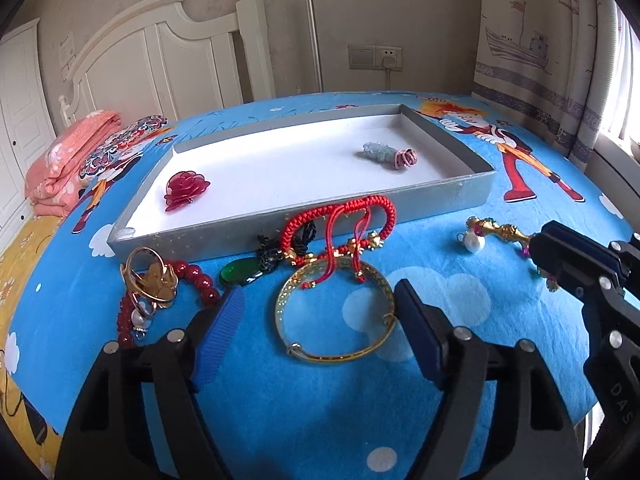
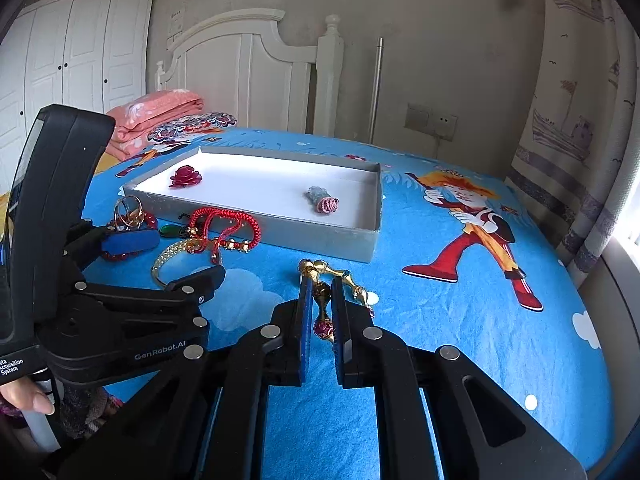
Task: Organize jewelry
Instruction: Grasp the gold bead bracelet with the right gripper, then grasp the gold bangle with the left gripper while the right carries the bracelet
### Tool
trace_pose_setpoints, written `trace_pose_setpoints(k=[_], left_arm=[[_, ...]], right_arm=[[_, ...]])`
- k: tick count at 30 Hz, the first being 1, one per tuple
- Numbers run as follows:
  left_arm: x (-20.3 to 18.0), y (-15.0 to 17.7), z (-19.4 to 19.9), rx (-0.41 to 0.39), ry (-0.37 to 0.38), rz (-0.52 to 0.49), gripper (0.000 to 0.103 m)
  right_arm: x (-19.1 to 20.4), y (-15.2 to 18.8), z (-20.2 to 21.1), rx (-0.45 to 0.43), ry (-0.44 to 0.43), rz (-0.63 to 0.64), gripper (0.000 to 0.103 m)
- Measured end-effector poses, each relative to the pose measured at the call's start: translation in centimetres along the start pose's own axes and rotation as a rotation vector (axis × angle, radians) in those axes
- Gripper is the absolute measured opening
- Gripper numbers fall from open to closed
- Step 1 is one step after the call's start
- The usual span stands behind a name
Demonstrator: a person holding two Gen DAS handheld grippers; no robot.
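A grey tray [image 1: 448,200] with a white floor lies on the blue bedspread and holds a red rose brooch [image 1: 186,190] and a pale green and pink piece [image 1: 390,154]. In front of it lie a red braided bracelet [image 1: 340,220], a gold bangle [image 1: 336,312], a green pendant [image 1: 236,272], gold rings [image 1: 150,280] and red beads [image 1: 196,274]. My left gripper [image 1: 320,316] is open around the bangle. My right gripper [image 2: 322,304] is shut on a gold beaded bracelet [image 2: 324,296], which also shows in the left wrist view [image 1: 500,232].
Folded pink bedding [image 1: 68,156] lies at the far left by a white headboard [image 1: 160,48]. A curtain [image 1: 540,40] and window are on the right. A wall socket [image 1: 376,56] is behind the bed. The bed edge drops off at the right.
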State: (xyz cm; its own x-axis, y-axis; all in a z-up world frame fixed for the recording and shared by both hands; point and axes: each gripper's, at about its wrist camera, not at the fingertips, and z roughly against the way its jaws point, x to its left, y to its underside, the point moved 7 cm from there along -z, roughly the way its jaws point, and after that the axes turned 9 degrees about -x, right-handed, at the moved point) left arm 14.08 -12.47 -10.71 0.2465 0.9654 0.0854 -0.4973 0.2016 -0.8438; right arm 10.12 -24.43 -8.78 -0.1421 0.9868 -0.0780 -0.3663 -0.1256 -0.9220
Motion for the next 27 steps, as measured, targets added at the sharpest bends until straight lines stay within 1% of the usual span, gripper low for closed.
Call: trace_pose_setpoints(k=[1, 3, 5, 9, 13, 15, 19, 27], left_arm=[[-0.2, 0.0, 0.0, -0.008, 0.022, 0.003, 0.058], [-0.2, 0.0, 0.1, -0.018, 0.021, -0.002, 0.058], [-0.2, 0.1, 0.5, -0.03, 0.034, -0.002, 0.058], [0.1, 0.0, 1.7, -0.076, 0.057, -0.013, 0.058], [1.8, -0.9, 3.7, -0.152, 0.043, 0.013, 0.058], [2.8, -1.2, 4.4, -0.177, 0.032, 0.027, 0.058], [4.3, -1.3, 5.3, -0.2, 0.018, 0.046, 0.058], [5.9, -1.0, 7.0, -0.242, 0.001, 0.052, 0.058]], right_arm=[[0.1, 0.0, 0.0, -0.003, -0.004, -0.001, 0.009], [0.5, 0.0, 0.1, -0.01, -0.009, -0.001, 0.009], [1.0, 0.0, 0.2, -0.016, -0.012, 0.007, 0.009], [1.6, -0.7, 0.4, -0.045, 0.003, 0.014, 0.009], [2.0, -2.2, 1.0, -0.089, 0.025, 0.014, 0.009], [2.2, -2.9, 1.3, -0.106, 0.031, 0.014, 0.009], [3.4, -3.1, 1.9, -0.112, 0.028, 0.025, 0.009], [5.6, -3.0, 2.6, -0.127, 0.031, -0.005, 0.009]])
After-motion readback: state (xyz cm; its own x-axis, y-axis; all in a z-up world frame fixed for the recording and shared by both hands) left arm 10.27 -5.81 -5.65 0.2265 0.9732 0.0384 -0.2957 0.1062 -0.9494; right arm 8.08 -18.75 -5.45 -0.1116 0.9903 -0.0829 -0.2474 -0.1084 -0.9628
